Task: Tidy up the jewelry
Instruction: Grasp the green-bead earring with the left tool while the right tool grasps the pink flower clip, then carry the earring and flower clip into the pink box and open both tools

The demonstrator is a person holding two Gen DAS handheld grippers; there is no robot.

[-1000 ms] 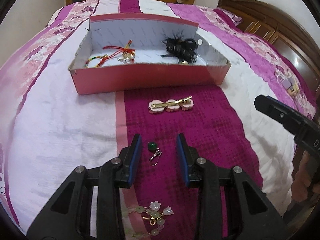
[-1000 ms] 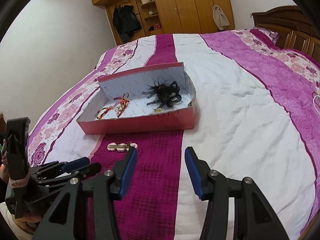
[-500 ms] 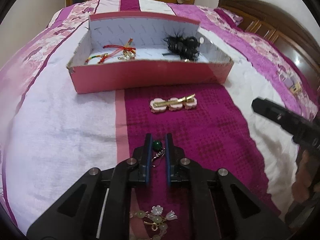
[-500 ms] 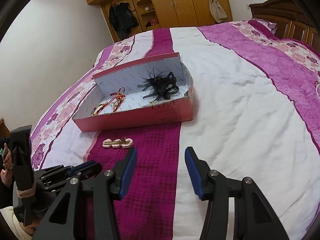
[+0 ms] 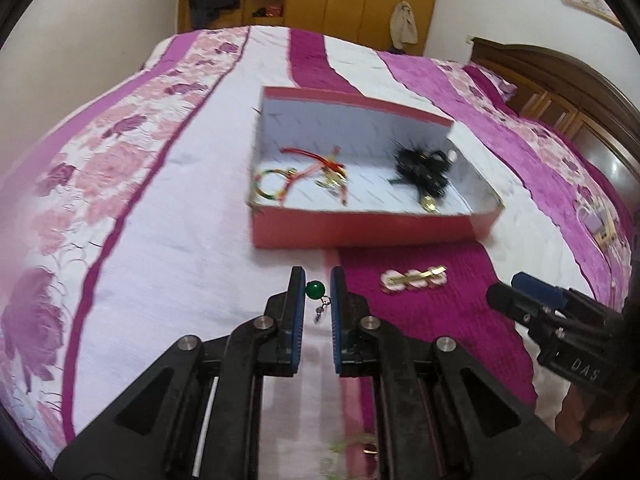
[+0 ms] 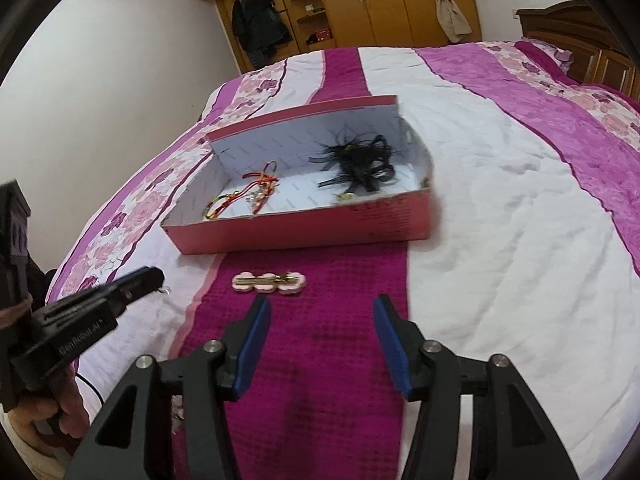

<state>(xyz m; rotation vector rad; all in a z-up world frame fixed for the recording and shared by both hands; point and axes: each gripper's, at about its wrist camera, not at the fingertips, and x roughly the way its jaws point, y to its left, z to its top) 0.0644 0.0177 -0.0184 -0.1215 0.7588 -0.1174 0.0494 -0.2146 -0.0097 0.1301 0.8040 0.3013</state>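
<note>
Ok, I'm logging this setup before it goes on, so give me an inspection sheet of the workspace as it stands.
Surface: striped bedspread.
Job's things: green earring in left tongs; flower clip on the bedspread; bracelets and black hairpiece in the box.
Clutter: small items near the bed's right edge.
Grippers: left shut on earring; right tongs opening, nothing between.
Cables: thin black lead by the left hand.
Surroundings: wardrobe, headboard.
</note>
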